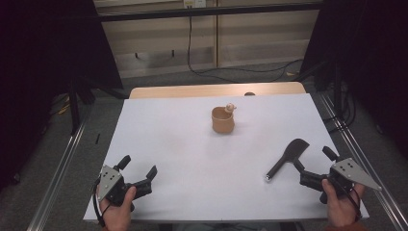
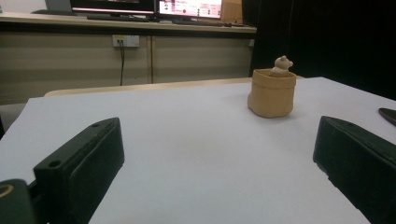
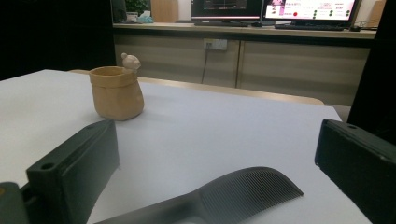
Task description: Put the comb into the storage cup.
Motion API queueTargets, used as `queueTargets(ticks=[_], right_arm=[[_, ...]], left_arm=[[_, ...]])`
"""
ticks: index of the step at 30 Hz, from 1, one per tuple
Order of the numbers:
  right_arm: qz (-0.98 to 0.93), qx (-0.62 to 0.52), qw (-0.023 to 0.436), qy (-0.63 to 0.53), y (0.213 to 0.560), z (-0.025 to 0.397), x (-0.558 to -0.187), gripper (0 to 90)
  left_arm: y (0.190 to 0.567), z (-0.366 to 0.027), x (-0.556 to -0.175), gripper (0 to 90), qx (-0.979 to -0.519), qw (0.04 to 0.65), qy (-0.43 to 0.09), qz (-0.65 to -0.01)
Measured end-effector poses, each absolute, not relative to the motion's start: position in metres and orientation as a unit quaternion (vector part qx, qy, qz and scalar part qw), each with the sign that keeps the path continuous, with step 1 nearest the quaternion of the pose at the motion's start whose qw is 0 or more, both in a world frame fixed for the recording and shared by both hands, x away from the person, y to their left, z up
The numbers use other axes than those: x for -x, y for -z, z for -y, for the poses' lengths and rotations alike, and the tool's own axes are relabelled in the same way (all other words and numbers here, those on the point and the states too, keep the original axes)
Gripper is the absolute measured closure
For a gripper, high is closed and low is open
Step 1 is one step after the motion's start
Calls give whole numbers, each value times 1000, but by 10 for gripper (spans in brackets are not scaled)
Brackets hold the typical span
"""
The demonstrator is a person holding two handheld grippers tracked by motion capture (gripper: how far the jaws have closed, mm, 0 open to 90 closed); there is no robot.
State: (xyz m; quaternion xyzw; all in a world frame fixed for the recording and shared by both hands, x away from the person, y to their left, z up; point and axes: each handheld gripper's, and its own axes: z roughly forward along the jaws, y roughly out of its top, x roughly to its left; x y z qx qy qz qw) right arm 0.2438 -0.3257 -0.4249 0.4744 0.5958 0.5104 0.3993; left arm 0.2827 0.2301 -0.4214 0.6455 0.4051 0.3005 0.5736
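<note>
Black comb (image 1: pixel 287 158): lying near the worktop's right edge, long axis slanting from toothed head at far right to handle at near left, just ahead of the right gripper (image 1: pixel 313 167), whose jaws are standing apart. Left gripper (image 1: pixel 140 174): resting at the near-left corner, jaws also apart, well away from it. Tan cup (image 1: pixel 223 120): sitting toward the far edge.

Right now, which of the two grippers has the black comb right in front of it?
The right gripper: the comb lies just before its open jaws, while the left gripper faces bare white table.

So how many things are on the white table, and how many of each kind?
Tan pots with a little bear on the rim: 1, the pot
Black combs: 1, the comb
Claws held by hands: 2, the left claw and the right claw, both open
Total: 4
</note>
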Motion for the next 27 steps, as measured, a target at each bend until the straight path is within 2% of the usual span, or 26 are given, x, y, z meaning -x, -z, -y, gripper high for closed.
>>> queueTargets(ticks=[27], right_arm=[[-621,-451,374,-520,428,314,-251,0]], left_arm=[[422,-230,-283,22,-641,571,-308,-411]])
